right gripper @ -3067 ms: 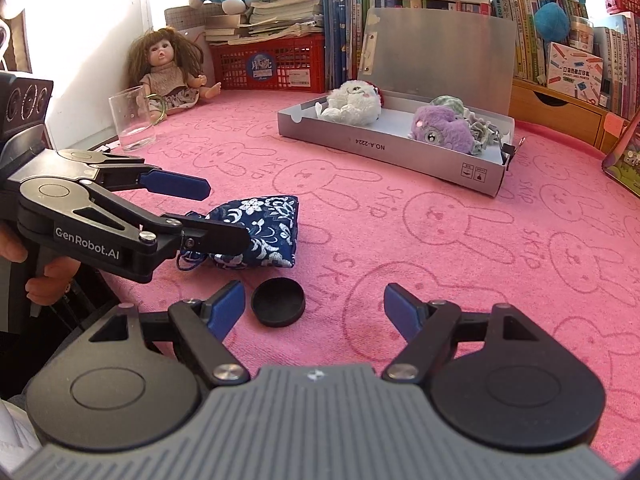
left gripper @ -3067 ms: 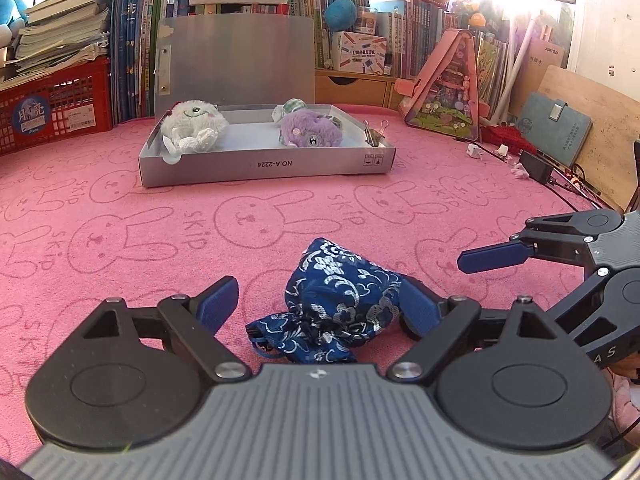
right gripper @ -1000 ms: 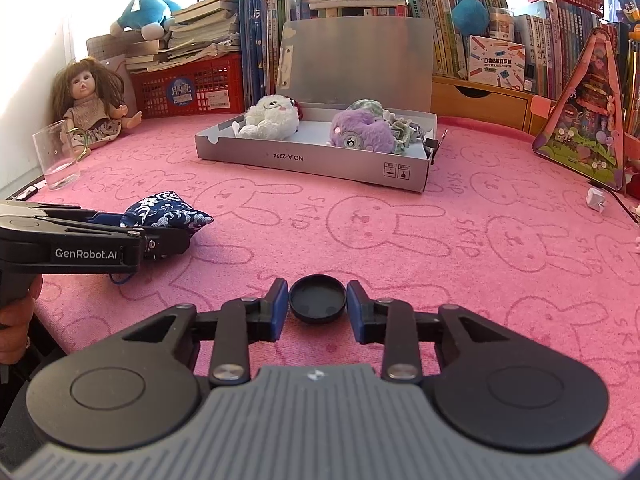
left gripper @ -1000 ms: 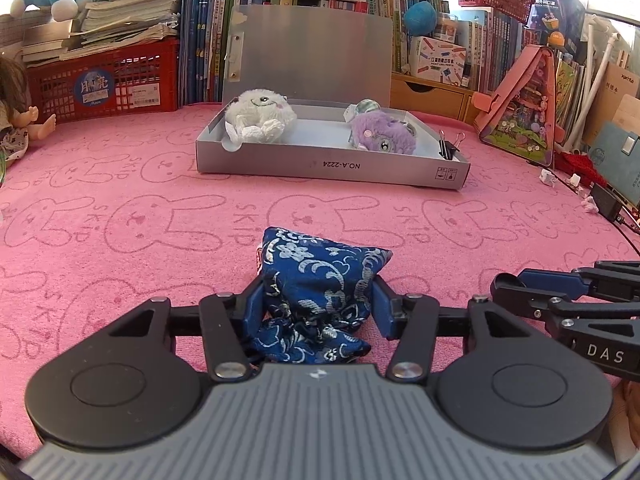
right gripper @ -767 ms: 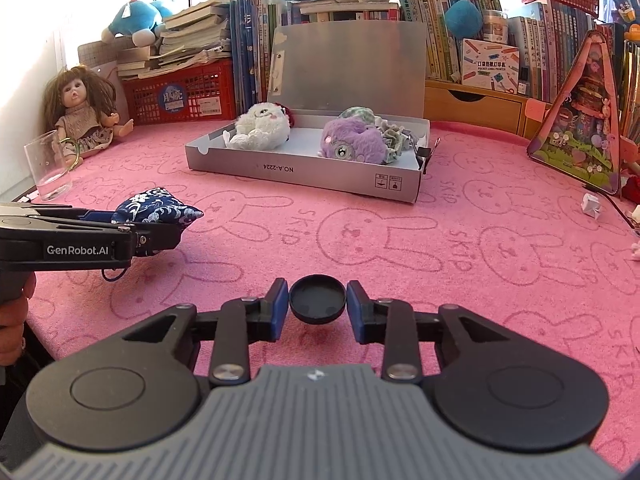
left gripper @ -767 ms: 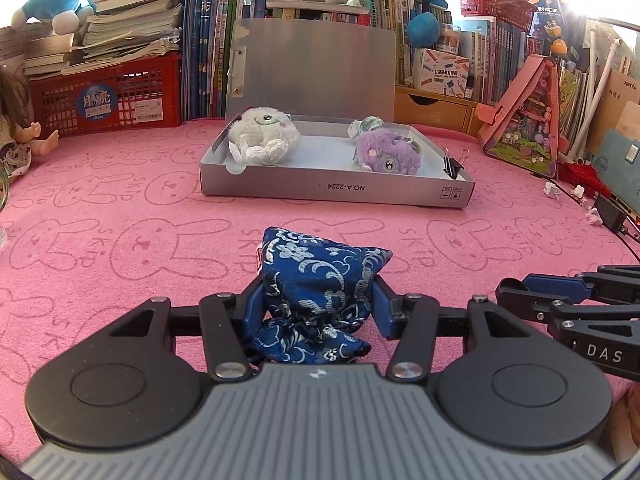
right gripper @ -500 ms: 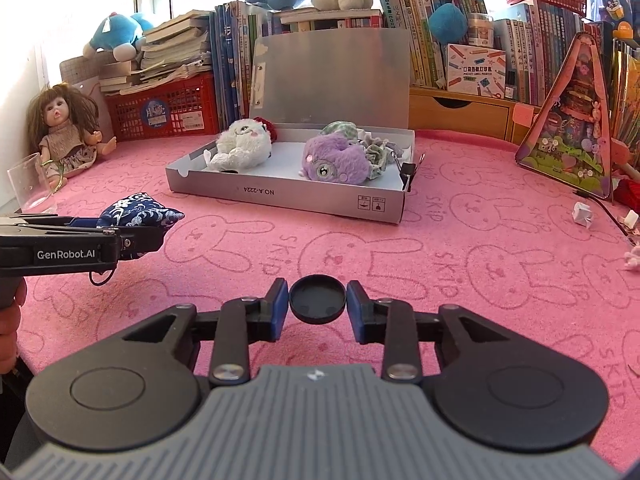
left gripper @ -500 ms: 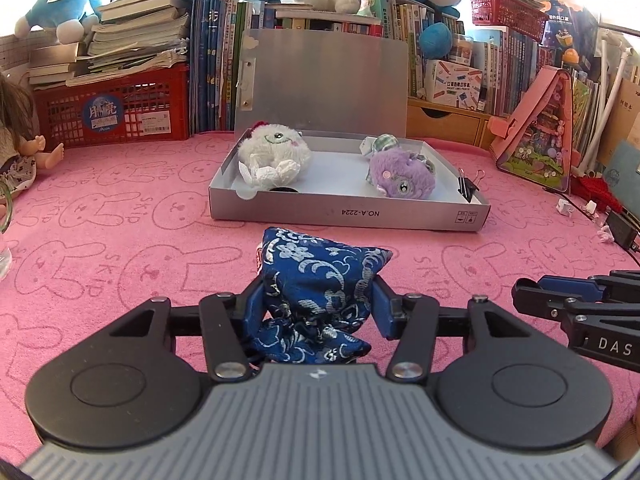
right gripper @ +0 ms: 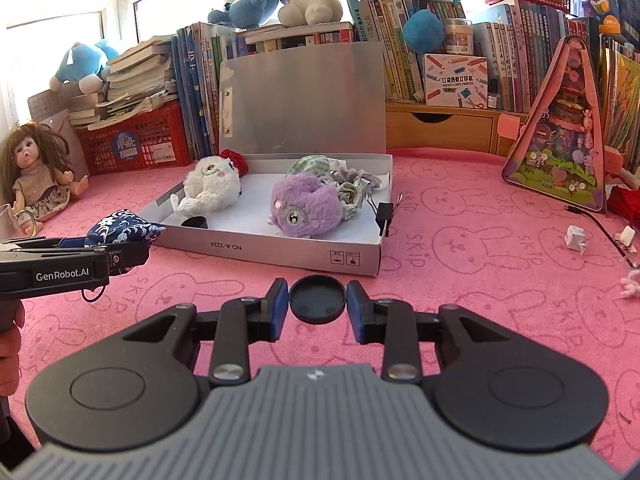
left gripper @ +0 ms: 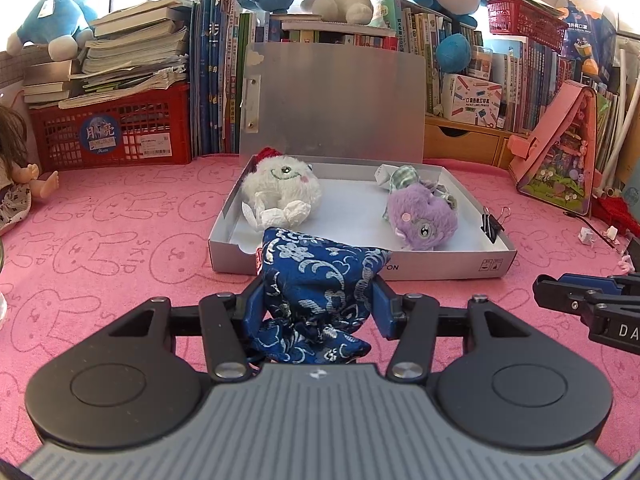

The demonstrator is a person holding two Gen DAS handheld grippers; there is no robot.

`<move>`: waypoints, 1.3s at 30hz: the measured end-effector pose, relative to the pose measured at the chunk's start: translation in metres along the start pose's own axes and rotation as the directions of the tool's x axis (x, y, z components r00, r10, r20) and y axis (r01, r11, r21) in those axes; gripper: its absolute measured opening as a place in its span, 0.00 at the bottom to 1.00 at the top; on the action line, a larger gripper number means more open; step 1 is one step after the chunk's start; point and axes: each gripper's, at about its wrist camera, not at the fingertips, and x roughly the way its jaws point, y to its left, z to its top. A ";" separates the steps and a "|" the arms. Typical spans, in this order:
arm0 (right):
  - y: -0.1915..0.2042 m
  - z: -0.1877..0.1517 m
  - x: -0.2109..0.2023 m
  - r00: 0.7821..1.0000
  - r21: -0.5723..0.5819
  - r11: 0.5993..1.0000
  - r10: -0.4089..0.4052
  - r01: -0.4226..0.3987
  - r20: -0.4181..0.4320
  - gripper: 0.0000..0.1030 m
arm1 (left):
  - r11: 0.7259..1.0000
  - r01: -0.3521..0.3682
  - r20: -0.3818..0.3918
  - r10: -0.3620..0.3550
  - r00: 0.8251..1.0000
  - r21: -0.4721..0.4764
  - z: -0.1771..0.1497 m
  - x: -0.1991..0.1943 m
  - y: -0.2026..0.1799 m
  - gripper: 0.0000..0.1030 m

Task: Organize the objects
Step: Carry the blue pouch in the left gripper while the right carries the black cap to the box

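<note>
Left hand-held gripper [left gripper: 318,306]: blue pads closed on a soft blue brocade pouch [left gripper: 316,280] with a silver floral pattern, carried level just short of the near wall of the shallow grey cardboard box [left gripper: 440,266]. Right hand-held gripper [right gripper: 317,306]: pads pinching a flat, round black cap [right gripper: 317,298] (held clear of the cloth), near the box's right corner. Inside the box lie a fluffy white plush [left gripper: 280,192] at left and a purple plush [left gripper: 424,220] at right. The desk [right gripper: 480,240] wears a pink rabbit-print towel; books [right gripper: 400,12] line the far side.
</note>
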 end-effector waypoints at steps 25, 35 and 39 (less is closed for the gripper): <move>-0.007 0.051 0.053 1.000 0.013 1.000 -0.011 0.011 -0.011 0.36 | 1.000 0.008 0.030 -0.009 1.000 0.026 0.050 0.058 0.001 0.57; -0.013 0.059 0.089 0.998 0.044 0.999 -0.017 0.020 -0.064 0.37 | 0.999 0.034 0.009 -0.034 0.999 0.036 0.058 0.097 -0.007 0.57; -0.015 0.060 0.100 0.996 0.067 0.998 -0.007 0.012 -0.086 0.37 | 0.998 0.045 -0.008 -0.045 0.999 0.034 0.057 0.112 -0.010 0.57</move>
